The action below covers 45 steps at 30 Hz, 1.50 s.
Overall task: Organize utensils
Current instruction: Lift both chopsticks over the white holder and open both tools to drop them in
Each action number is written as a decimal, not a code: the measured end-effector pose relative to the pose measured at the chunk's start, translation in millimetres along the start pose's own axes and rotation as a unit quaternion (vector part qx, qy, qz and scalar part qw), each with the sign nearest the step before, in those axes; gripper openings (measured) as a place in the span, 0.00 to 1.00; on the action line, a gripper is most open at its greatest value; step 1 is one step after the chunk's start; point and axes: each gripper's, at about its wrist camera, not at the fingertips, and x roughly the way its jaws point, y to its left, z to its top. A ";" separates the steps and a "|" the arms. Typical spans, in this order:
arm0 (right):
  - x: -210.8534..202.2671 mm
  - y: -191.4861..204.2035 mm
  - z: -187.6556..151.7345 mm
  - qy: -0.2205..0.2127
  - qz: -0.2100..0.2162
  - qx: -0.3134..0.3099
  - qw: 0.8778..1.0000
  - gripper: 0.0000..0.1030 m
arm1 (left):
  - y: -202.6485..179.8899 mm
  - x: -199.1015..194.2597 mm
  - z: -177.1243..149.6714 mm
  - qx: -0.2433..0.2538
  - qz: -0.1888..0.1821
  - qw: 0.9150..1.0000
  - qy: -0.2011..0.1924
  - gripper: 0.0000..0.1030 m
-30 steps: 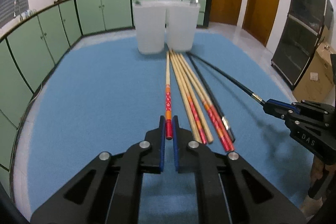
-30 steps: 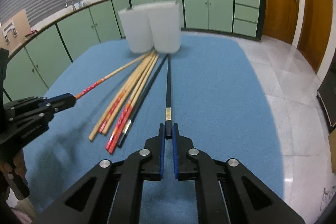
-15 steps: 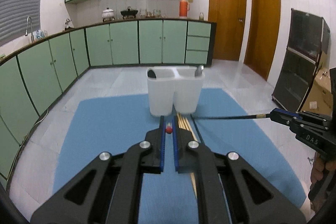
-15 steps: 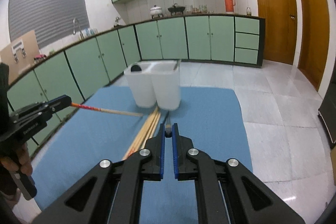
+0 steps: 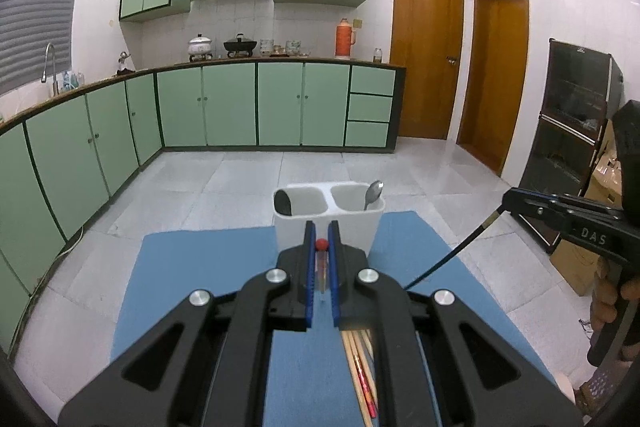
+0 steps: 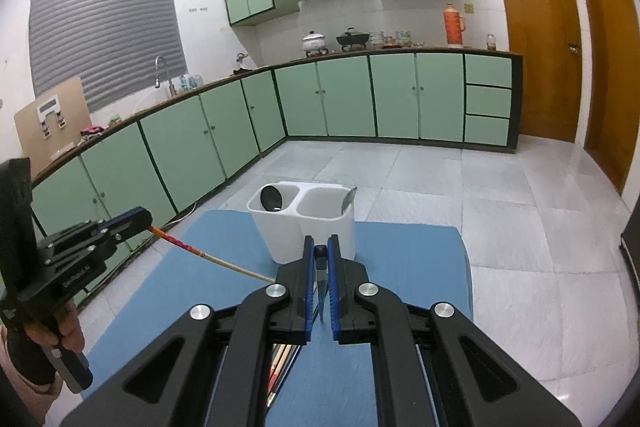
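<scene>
The white two-compartment holder (image 5: pixel 328 215) stands at the far edge of the blue mat (image 5: pixel 200 267), and everything else sits on the near side of it. A dark ladle head (image 6: pixel 271 199) leans in the holder's left compartment and a metal spoon (image 5: pixel 373 193) in its right.

The left tool (image 5: pixel 321 247) is pinching the red-tipped wooden chopstick (image 5: pixel 321 245) by its painted end, raised above the mat short of the holder; from the right wrist view the stick (image 6: pixel 208 257) slopes down from that tool toward the mat, on the holder's near left. The right tool (image 6: pixel 321 251) is pressed together on the black chopstick (image 6: pixel 321 251), also lifted, its shaft (image 5: pixel 452 255) angling down toward the mat on the holder's near right.

The remaining chopsticks (image 5: pixel 362 379), wooden with red bands, lie bundled on the mat nearer than the holder, mostly hidden beneath the tools. A hand (image 5: pixel 612 303) grips the right tool's handle.
</scene>
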 end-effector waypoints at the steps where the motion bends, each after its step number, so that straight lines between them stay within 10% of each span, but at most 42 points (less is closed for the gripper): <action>1: 0.5 1.2 2.7 0.001 0.001 -0.005 1.000 0.06 | -0.3 -0.5 2.4 0.001 0.000 1.000 -0.002 0.05; 26: -10.4 32.7 120.8 -0.087 0.034 -0.074 0.993 0.06 | 3.2 -18.1 87.7 0.026 0.013 0.995 -0.097 0.05; 35: 46.5 24.1 163.0 -0.098 0.027 -0.060 0.993 0.06 | 10.5 42.3 103.4 0.033 0.007 0.998 -0.061 0.05; 45: 123.0 1.6 123.6 -0.037 0.028 -0.033 0.998 0.06 | 19.6 117.0 92.7 0.035 -0.005 0.999 -0.007 0.05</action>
